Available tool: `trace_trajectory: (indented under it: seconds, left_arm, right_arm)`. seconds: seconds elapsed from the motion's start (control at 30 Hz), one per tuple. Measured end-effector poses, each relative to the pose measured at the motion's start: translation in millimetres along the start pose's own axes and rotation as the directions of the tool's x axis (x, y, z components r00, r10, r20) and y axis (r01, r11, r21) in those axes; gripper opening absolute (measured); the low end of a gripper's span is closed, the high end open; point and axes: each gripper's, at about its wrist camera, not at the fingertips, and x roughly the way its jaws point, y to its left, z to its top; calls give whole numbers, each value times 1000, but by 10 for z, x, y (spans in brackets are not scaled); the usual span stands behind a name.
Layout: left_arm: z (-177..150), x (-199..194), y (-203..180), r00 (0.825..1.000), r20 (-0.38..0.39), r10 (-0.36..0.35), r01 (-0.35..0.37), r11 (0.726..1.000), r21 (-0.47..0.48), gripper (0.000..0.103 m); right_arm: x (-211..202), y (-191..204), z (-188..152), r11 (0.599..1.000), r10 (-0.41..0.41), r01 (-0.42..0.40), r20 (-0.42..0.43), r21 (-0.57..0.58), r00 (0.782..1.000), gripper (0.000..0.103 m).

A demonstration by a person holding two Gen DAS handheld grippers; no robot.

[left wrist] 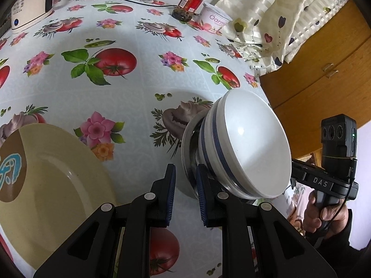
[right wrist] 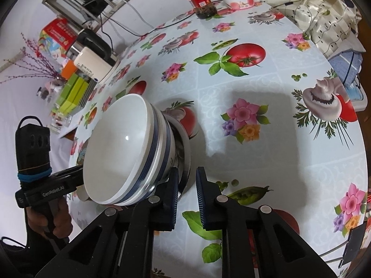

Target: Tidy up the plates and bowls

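A stack of white bowls with blue bands (left wrist: pixel 250 148) sits in a steel dish (left wrist: pixel 186 153) on the flowered tablecloth; both also show in the right wrist view, the bowls (right wrist: pixel 120 153) and the dish (right wrist: pixel 185 159). My left gripper (left wrist: pixel 185 185) straddles the steel dish's rim, fingers a little apart and seemingly gripping it. My right gripper (right wrist: pixel 187 185) straddles the same dish's rim from the other side, likewise narrowly apart. A cream plate (left wrist: pixel 58 185) with a brown label lies left of the left gripper.
A sauce jar (left wrist: pixel 191 2), a yogurt tub (left wrist: pixel 215 18) and a patterned cloth (left wrist: pixel 278 23) stand at the table's far side. A kettle base (left wrist: pixel 27 11) is at far left. Boxes (right wrist: pixel 69 92) crowd the left edge. A wooden cabinet (left wrist: pixel 324 69) stands beside the table.
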Motion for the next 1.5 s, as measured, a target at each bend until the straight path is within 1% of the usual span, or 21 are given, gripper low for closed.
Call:
trace_trajectory:
  seconds: [0.17,0.27,0.4,0.8,1.5]
  left_arm:
    - [5,4,2,1000,3,-5,5,1000,4,19]
    - [3,1,-5,1000,4,-14,14,1000,9,15]
    - [-1,7,-12,1000,4,-20,20,1000,17,13]
    - [-4,18,1,999,16,-36,36,999,31,13]
    - [28,-37,-35,999,34,-25,24,999,41,12]
  right_arm:
    - [1,2,2,1000,13,-13,1,-3,1000,11]
    - [3,1,1,1000,15,-15,2,-2,1000,11]
    - [-1,-12,7,1000,25,-25,2,3,1000,11]
    - [2,-10,9,1000,23,-23,6,-3,1000,10]
    - [-51,29,35,1000,23,-23,25,-13,999,10]
